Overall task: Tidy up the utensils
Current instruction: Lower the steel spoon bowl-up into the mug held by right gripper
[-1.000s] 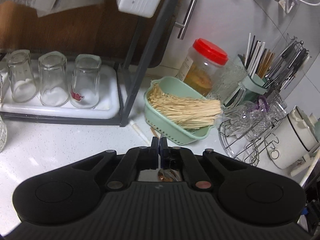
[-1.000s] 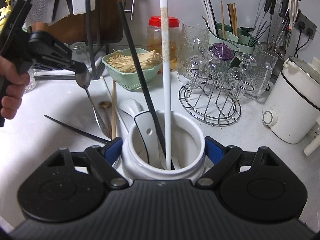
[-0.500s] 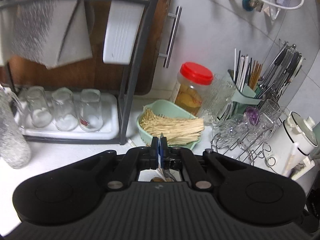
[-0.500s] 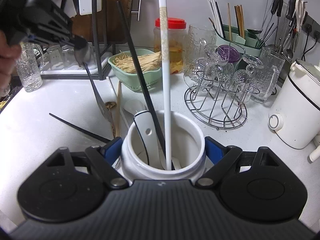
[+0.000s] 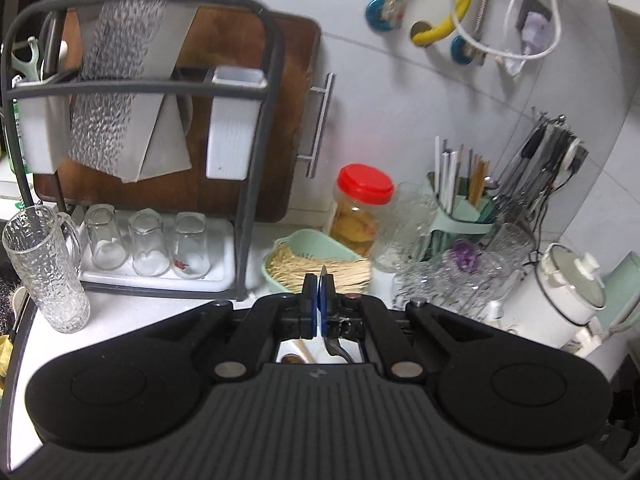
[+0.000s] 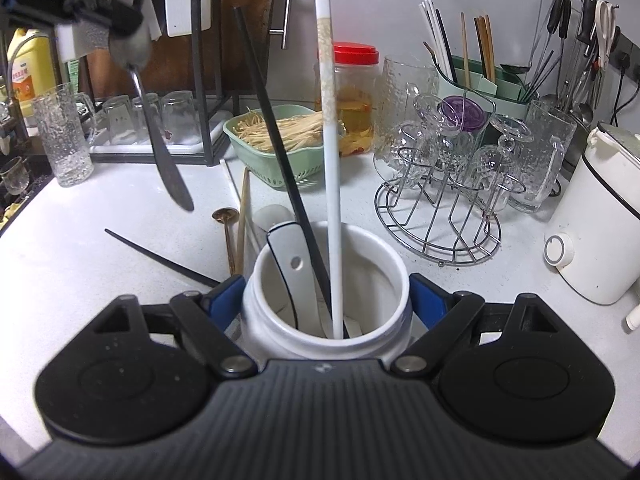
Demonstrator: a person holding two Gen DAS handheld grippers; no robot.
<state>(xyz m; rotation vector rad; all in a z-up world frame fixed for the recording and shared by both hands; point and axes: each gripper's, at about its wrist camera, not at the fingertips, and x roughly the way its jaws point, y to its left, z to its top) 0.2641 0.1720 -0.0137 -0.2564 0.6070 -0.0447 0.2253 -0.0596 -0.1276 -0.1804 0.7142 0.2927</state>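
My left gripper is shut on the bowl of a metal spoon, whose handle hangs down above the counter at the upper left of the right wrist view. My right gripper is shut on a white jar, its blue pads pressed to both sides. The jar holds a white chopstick, a black chopstick and a white ladle handle. On the counter lie a black chopstick, a small bronze spoon, a wooden chopstick and a white ceramic spoon.
A green basket of noodles and a red-lidded jar stand behind. A wire rack of glasses sits right, a white cooker far right. A dark rack with upturned glasses and a tall glass stand left.
My left gripper has risen with the metal spoon, lifting it up and to the left off the counter. The right gripper and the jar have stayed put.
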